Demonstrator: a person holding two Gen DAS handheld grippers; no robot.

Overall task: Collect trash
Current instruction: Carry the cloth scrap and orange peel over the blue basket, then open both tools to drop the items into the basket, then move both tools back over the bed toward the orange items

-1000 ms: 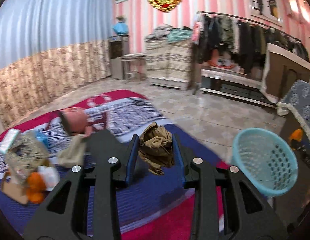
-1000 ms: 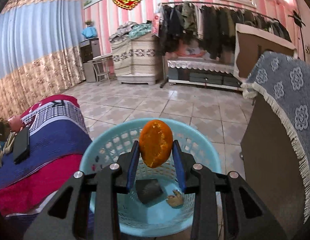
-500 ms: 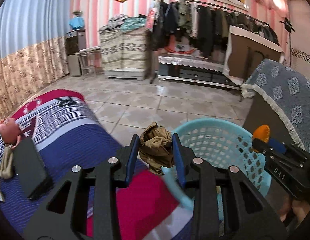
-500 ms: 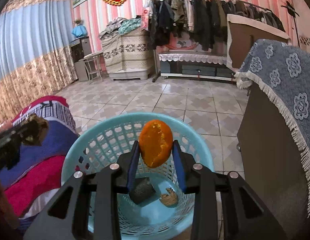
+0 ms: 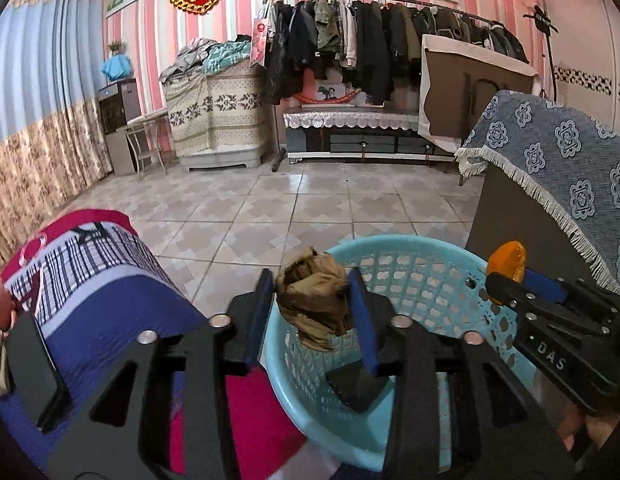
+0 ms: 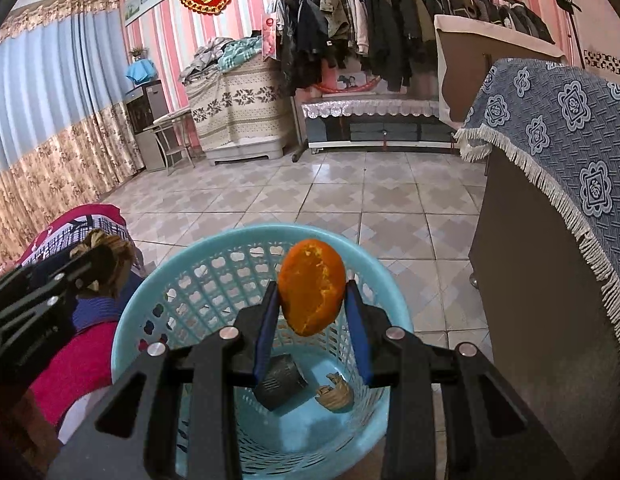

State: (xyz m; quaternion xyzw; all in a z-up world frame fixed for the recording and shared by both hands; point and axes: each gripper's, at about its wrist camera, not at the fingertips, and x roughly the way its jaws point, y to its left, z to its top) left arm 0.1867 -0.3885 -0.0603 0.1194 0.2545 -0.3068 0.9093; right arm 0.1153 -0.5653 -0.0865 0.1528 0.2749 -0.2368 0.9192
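The left gripper (image 5: 312,294) hangs over the near left rim of the light blue perforated plastic basket (image 5: 410,276), which stands on the tiled floor just beside the bed with its red, blue and striped blanket (image 5: 109,304). A crumpled brown paper wad (image 5: 314,300) sits between its blue pads; the jaws have just been opening, and the wad looks loose, touching at most the right pad.

The right gripper (image 6: 312,308) hovers above the basket's mouth, its jaws clamped on a piece of orange peel (image 6: 312,286) that stands upright between the pads.

On the basket's bottom lie a dark grey crushed cup-like object (image 6: 279,384) and a small brown crumpled scrap (image 6: 336,396), close together, near the middle.
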